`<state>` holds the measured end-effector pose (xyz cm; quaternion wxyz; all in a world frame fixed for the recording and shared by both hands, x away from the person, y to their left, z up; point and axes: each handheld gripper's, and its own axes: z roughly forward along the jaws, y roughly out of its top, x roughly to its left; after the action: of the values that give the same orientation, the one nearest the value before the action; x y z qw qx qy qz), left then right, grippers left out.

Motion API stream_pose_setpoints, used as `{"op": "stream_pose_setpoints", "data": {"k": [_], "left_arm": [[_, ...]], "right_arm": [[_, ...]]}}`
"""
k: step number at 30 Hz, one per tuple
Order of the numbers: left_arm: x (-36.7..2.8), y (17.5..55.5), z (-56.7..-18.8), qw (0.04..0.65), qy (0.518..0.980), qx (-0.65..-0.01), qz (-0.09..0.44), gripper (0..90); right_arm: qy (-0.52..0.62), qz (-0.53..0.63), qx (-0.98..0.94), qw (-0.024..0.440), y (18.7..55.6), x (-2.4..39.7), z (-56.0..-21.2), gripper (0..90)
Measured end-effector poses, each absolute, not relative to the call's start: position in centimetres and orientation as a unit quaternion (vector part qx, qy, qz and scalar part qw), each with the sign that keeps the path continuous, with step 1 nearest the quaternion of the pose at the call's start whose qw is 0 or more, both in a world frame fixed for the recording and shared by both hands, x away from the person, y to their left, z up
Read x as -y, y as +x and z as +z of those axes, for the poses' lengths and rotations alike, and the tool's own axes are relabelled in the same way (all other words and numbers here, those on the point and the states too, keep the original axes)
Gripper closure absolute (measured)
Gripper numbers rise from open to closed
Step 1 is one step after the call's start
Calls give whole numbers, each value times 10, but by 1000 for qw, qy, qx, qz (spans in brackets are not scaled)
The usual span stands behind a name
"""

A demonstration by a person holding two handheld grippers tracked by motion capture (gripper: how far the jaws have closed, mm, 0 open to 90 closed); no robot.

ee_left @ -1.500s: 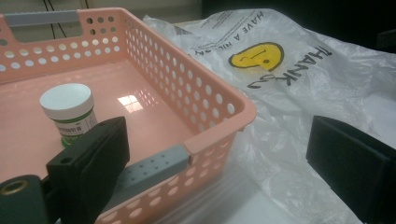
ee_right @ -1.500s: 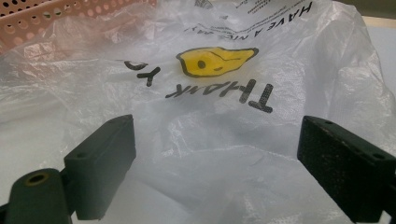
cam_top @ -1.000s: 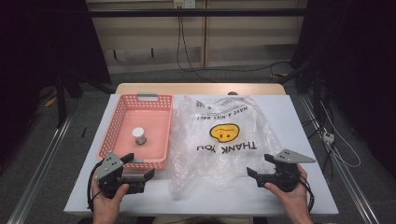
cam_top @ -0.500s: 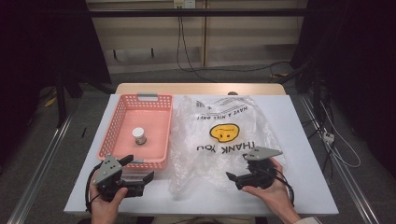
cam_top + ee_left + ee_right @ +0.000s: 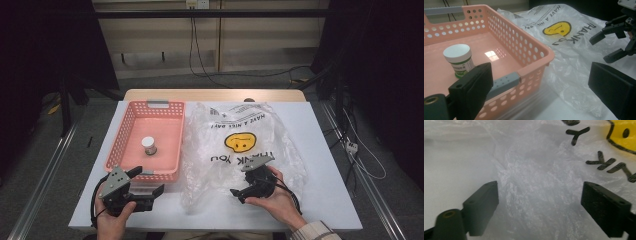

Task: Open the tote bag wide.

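A clear plastic bag point(image 5: 240, 150) printed with a yellow smiley lies flat on the white table point(image 5: 327, 165). Left of it stands a pink perforated basket point(image 5: 172, 125) that holds a small white-lidded jar point(image 5: 148, 145). My left gripper point(image 5: 147, 181) is open at the basket's near right corner, its jaws apart on either side of that corner point(image 5: 534, 60); the jar point(image 5: 459, 58) stands beyond the left jaw. My right gripper point(image 5: 238, 195) is open low over the bag's near part, pointing left. Crinkled film point(image 5: 536, 182) lies between its wide-apart jaws, and nothing is gripped.
A wooden strip point(image 5: 215, 95) borders the table's far edge, with cables on the floor behind it. Metal rails point(image 5: 45, 165) run along the floor on both sides. Bare white tabletop point(image 5: 330, 200) lies right of the bag and along the near edge.
My right gripper has moved left from the table's right side onto the near part of the bag. The left gripper has hardly moved.
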<state>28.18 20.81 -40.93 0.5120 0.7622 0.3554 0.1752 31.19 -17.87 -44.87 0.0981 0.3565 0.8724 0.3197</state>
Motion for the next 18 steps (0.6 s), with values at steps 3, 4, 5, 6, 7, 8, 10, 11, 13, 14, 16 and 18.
{"op": "stream_pose_setpoints", "data": {"k": [3,4,5,6,7,8,10,11,13,14,16,18], "left_arm": [[-207,282,-409,508,765,-353,176,56],[-207,282,-409,508,766,-353,176,56],[-207,282,-409,509,765,-353,175,56],[-207,282,-409,510,765,-352,176,56],[-207,282,-409,510,765,-352,175,56],[-207,282,-409,510,765,-353,175,56],[-208,282,-409,509,765,-353,175,56],[-208,282,-409,510,765,-353,174,56],[-208,282,-409,510,764,-353,175,56],[-208,282,-409,510,765,-353,174,56],[-208,282,-409,509,765,-353,175,56],[-208,282,-409,509,765,-355,174,56]], "right_arm": [[349,314,-877,100,310,177,-453,174],[348,311,-878,102,310,176,-454,175],[343,305,-883,102,310,175,-456,197],[343,305,-883,102,310,175,-456,197],[345,307,-881,99,311,175,-457,197],[348,307,-881,97,312,176,-457,212],[353,309,-878,97,313,178,-457,267],[358,311,-875,97,315,180,-456,331],[360,312,-874,97,316,181,-456,359],[362,310,-873,100,316,181,-455,386],[367,309,-872,100,318,182,-455,440],[371,306,-871,101,319,183,-454,497]]}}
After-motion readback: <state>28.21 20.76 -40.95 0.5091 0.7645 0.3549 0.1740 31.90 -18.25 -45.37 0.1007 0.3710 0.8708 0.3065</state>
